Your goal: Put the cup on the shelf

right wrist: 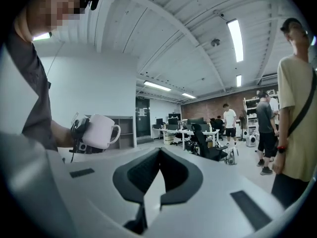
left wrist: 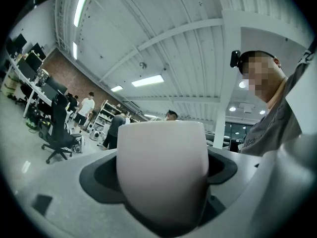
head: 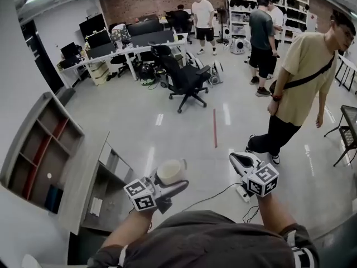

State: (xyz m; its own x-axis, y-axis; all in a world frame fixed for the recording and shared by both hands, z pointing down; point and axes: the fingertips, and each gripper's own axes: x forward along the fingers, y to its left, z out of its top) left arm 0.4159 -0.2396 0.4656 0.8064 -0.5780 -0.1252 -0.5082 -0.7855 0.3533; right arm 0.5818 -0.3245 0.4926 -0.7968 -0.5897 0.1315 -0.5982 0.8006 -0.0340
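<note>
One cup [left wrist: 162, 172] clamped in left gripper [head: 170, 184] — right gripper [right wrist: 159, 157] closed, empty.

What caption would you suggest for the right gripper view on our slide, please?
Empty, shut right gripper faces the white cup clamped in the left gripper, grey shelf beyond.

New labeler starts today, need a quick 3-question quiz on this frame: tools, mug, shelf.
1. True or false: the right tool holds the white mug.
2. The mug is meant for the grey shelf unit. Where is it now? A) on that unit B) between the left tool's jaws, away from the unit C) set down elsewhere
3. Fill in: the right tool's jaws are ___, with nothing between them.
Key: 1 false; 2 B; 3 together
</note>
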